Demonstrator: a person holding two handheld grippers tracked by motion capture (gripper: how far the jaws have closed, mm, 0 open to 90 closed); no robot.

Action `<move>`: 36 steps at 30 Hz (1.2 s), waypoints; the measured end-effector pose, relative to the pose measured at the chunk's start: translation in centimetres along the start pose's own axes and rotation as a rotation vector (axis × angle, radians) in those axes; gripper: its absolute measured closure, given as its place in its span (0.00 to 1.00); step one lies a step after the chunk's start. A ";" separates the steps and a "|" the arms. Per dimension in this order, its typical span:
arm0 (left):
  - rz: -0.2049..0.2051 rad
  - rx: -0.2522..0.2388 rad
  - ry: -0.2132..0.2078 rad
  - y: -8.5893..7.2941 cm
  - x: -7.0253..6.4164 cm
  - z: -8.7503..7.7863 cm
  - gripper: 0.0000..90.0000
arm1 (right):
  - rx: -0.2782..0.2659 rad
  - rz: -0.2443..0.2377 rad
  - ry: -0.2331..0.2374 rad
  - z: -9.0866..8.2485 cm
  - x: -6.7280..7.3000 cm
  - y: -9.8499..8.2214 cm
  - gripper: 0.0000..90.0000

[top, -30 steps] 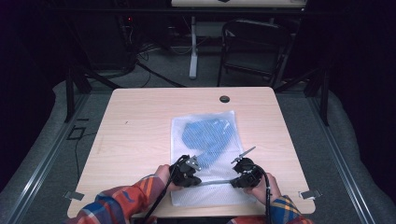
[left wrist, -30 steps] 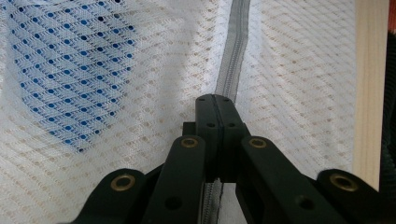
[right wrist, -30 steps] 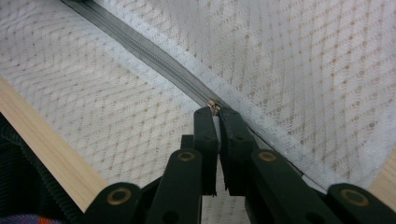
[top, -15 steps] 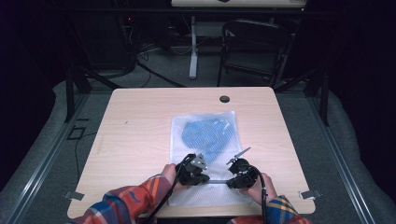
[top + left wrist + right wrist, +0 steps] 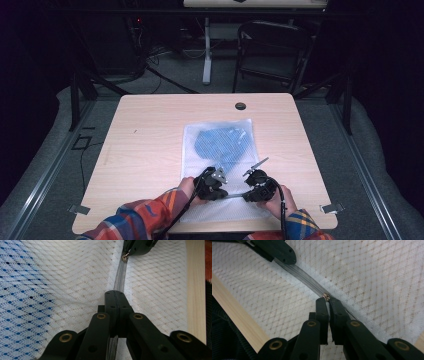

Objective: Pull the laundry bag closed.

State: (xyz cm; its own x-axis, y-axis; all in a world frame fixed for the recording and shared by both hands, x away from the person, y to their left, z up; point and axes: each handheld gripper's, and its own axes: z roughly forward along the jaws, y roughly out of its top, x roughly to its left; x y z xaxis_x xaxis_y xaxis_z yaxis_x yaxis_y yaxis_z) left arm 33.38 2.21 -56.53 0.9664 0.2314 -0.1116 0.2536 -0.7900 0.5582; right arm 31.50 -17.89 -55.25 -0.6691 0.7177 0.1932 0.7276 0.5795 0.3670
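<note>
I've got a white mesh laundry bag (image 5: pixel 220 155) lying flat on the wooden table, nearer the front edge, with a blue garment (image 5: pixel 222 142) showing through its upper half. Its grey zipper (image 5: pixel 120 280) runs across the near end, pulled taut, its small brass slider (image 5: pixel 326 296) partway along.

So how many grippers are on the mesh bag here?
2. The left gripper sits on the mesh bag near its zipper; the right gripper is beside it on the zipper pull.
</note>
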 end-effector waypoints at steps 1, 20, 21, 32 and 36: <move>0.000 -0.001 0.000 0.0 0.0 0.0 1.00 | 0.000 0.004 0.005 0.0 0.0 0.0 0.96; 0.001 -0.001 -0.001 0.0 0.0 0.0 1.00 | 0.016 0.005 0.021 -0.8 -0.6 -0.4 0.96; 0.000 -0.002 -0.002 0.0 0.0 0.0 1.00 | 0.009 0.006 0.023 -0.8 -0.6 -0.4 0.96; -0.001 -0.002 -0.004 -0.1 0.1 0.0 1.00 | 0.015 -0.001 0.018 -1.1 -0.8 -0.6 0.96; -0.001 -0.002 -0.004 -0.1 0.1 0.0 1.00 | 0.033 0.002 0.014 -1.3 -1.1 -0.7 0.96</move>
State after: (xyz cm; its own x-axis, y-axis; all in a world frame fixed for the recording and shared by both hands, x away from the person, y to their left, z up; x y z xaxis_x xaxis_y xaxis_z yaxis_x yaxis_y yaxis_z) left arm 33.45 2.30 -56.57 0.9663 0.2298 -0.1158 0.2546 -0.7883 0.5601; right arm 31.55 -19.56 -54.48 -0.6692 0.7138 0.2064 0.7335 0.5904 0.3367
